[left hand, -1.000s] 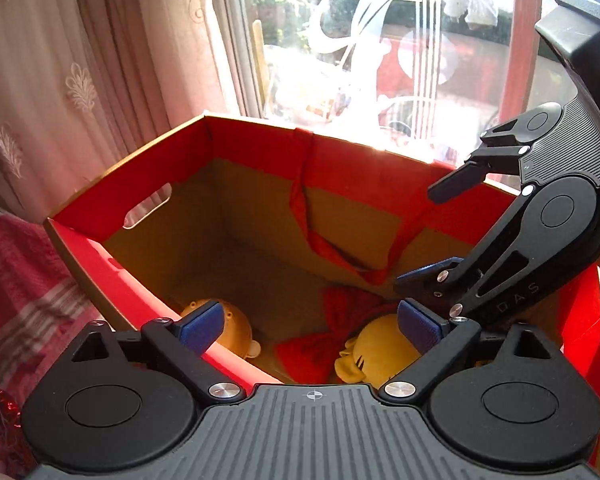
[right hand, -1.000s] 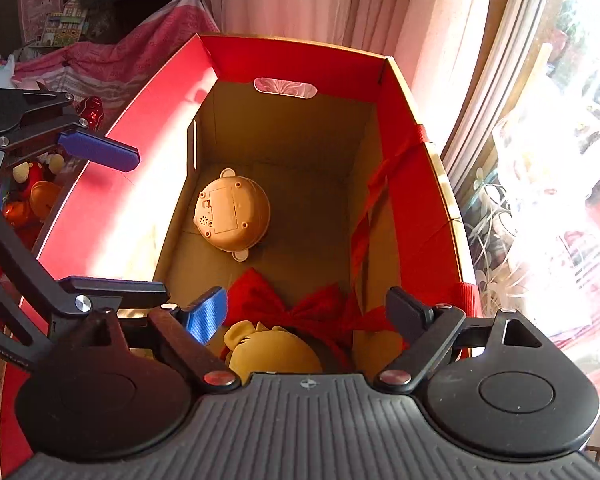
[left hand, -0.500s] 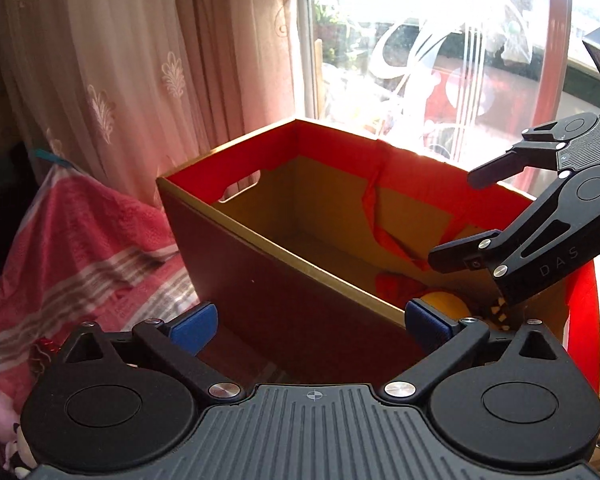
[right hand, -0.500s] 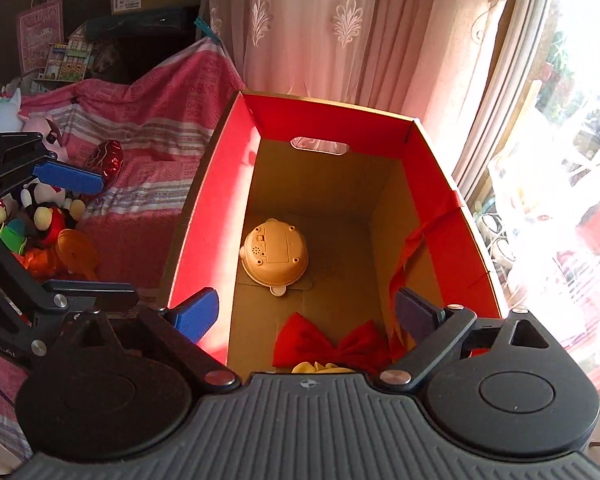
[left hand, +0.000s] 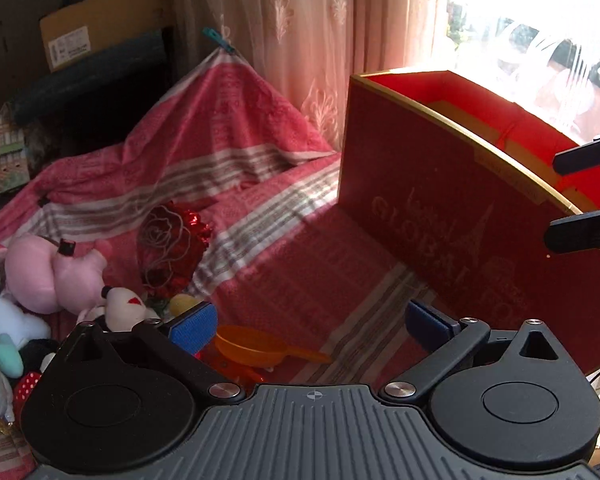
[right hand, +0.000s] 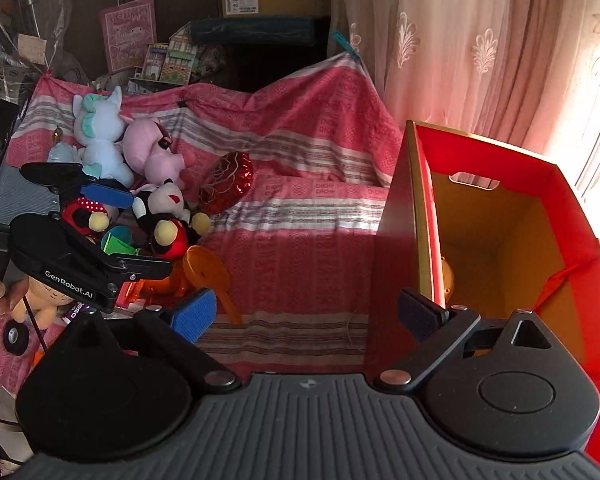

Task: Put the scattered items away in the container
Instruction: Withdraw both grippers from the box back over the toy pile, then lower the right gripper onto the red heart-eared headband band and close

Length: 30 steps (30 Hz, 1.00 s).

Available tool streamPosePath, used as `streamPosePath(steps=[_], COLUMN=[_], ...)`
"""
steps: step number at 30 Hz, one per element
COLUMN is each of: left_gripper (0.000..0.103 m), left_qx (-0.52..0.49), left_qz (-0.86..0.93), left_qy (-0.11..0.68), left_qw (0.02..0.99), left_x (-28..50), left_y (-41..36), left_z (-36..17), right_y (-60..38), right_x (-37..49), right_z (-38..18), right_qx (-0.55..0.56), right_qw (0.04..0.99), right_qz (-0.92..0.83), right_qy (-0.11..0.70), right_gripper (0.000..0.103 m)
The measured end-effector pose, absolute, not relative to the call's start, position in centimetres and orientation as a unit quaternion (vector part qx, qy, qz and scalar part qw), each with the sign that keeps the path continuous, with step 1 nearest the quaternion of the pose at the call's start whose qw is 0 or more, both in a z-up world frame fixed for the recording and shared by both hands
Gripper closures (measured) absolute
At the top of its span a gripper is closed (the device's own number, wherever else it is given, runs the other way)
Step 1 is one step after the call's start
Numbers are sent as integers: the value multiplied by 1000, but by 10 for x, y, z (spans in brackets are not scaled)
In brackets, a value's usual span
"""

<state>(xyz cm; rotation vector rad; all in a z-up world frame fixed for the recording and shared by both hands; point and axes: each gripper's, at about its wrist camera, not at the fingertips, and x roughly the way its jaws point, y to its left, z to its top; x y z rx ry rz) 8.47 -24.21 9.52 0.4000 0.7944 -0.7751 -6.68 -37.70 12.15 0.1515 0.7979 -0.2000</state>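
1. Left claw (left hand: 314, 326), jaws wide and empty, has swung away from the box (left hand: 452, 216) toward the toy pile (right hand: 148, 208) on the striped cloth (left hand: 284, 248);
2. Right claw (right hand: 306, 314), just opened wider, nothing between its jaws, has also left the box; the next toy awaits.

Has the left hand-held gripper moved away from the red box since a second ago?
Yes. The left hand-held gripper was over the red box; now it is outside it, over the striped cloth, open and empty, toward the toys.
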Motion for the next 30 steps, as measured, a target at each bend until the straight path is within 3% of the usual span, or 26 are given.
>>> streamPosePath(steps=[11, 20, 26, 30], left_gripper=[0, 0, 0, 0], left_qx=[134, 61, 21, 12], left_qz=[-288, -215, -173, -148], left_qy=[478, 535, 552, 562], left_qw=[819, 815, 816, 814], left_x=[71, 50, 37, 31], left_y=[-144, -112, -111, -116], left_z=[10, -43, -59, -74], right_y=[-311, -271, -267, -271], right_x=[-11, 25, 43, 54], right_z=[51, -25, -62, -82], right_qx=[57, 57, 70, 77], right_qw=[890, 858, 839, 831], right_qz=[-49, -3, 30, 41], right_qy=[450, 511, 539, 549], right_gripper=[6, 13, 34, 36])
